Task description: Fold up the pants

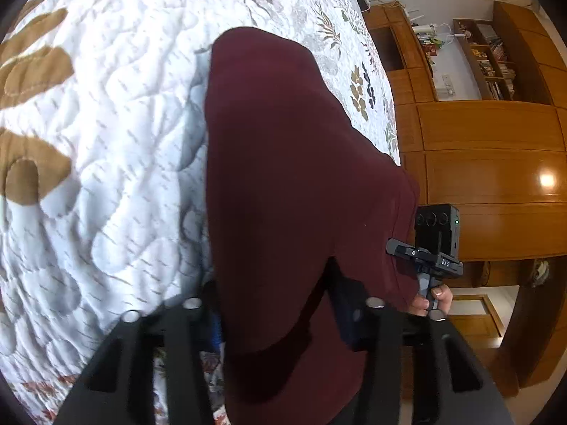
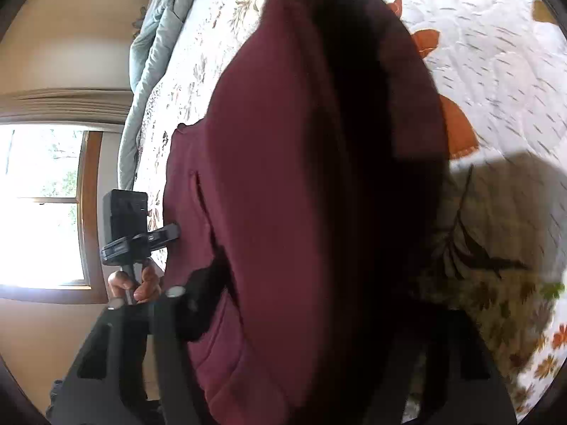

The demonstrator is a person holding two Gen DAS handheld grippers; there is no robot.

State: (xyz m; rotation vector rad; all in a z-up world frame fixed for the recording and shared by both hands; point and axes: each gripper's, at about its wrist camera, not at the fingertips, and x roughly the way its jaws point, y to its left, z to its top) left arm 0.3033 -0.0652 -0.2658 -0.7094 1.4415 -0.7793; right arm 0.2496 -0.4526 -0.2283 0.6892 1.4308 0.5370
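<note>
Bright window (image 2: 42, 205) glare, dark shadow across the quilt (image 2: 496, 191), blurred fisheye edges.

Matte black plastic left gripper (image 1: 280, 322) — two broad angular finger arms with long rectangular cut-outs, each tipped by round silver bolt heads. Dark blue block on the inner side of one arm. Seen from the right wrist camera (image 2: 124, 219): boxy black camera unit clamped on a black rail above a slim grey handle, bare fingers of the left hand (image 2: 136, 285) wrapped round it, no sleeve showing.

Matte black right gripper (image 2: 301, 322) of the same build — slotted arms, silver bolts. From the left wrist view (image 1: 436, 228): black camera box with three round lenses and a small green light, rail marked in white letters, right hand (image 1: 430, 301) bare.
</note>
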